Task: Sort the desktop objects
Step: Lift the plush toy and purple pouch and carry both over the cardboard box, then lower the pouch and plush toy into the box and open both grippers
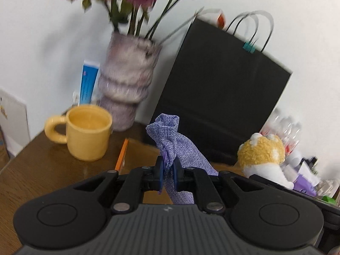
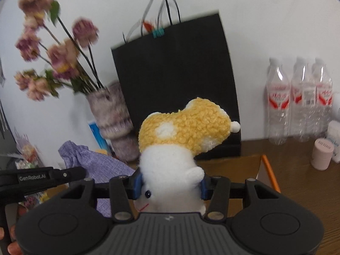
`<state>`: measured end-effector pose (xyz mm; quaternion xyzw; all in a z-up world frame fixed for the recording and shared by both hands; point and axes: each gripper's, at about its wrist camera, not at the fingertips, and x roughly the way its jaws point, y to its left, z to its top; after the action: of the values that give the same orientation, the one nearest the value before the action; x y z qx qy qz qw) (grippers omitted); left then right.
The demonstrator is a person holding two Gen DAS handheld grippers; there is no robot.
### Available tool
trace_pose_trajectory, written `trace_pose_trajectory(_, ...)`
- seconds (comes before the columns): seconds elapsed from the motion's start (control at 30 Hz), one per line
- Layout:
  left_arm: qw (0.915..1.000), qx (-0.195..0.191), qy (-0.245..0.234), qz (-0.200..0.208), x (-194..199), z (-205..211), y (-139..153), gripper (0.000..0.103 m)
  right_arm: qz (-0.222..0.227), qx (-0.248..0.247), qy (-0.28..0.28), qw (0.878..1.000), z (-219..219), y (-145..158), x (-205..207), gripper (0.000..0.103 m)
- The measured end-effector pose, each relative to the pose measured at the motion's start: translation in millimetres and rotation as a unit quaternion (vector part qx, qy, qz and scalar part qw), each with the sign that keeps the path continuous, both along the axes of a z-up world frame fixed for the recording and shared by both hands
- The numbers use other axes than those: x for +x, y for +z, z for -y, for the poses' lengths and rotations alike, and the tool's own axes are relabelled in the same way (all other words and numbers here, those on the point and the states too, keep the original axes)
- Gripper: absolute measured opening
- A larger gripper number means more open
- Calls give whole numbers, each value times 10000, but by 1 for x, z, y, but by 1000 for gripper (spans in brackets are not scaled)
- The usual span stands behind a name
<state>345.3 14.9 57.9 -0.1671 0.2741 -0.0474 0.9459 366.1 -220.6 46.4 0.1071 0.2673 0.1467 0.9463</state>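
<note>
My left gripper [image 1: 167, 173] is shut on a lilac woven drawstring pouch [image 1: 170, 136], pinched at its gathered neck and held above the brown desk [image 1: 42, 170]. In the right wrist view the same pouch [image 2: 93, 161] shows at the lower left, beside the left gripper's black body [image 2: 42, 178]. My right gripper [image 2: 170, 186] is shut on a white and yellow plush toy [image 2: 180, 131], its blue pads pressing the white body from both sides. That plush toy [image 1: 263, 155] also appears at the right of the left wrist view.
A yellow mug [image 1: 87, 131] stands on the desk at the left. Behind it are a ribbed vase [image 1: 127, 80] of dried flowers and a black paper bag [image 1: 223, 89]. Clear water bottles [image 2: 297, 99] and a pink jar [image 2: 322, 157] stand at the right. An orange-edged box [image 2: 269, 174] lies below.
</note>
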Motion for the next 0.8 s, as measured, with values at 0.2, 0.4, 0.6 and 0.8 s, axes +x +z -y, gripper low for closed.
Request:
trace_pose_trajectory(0.2,9995,10,72,-317,13,-2,-20,9,-565,3,74,9984,-6,-31,22,48)
trace_pose_trajectory(0.4,9987,97,31,-498,19,4,-32,9,-794,-118,61,9968,-11,-46,30,48)
trace_pose_trajectory(0.6,9975,431,15,-560,20,18,-38,9,-946,-240,87,9952,-14,-54,32,48)
trace_pose_trajectory(0.8,9945,897,115,-531,20,29,-41,10,-949,-292,85,9950,-16,-55,31,48)
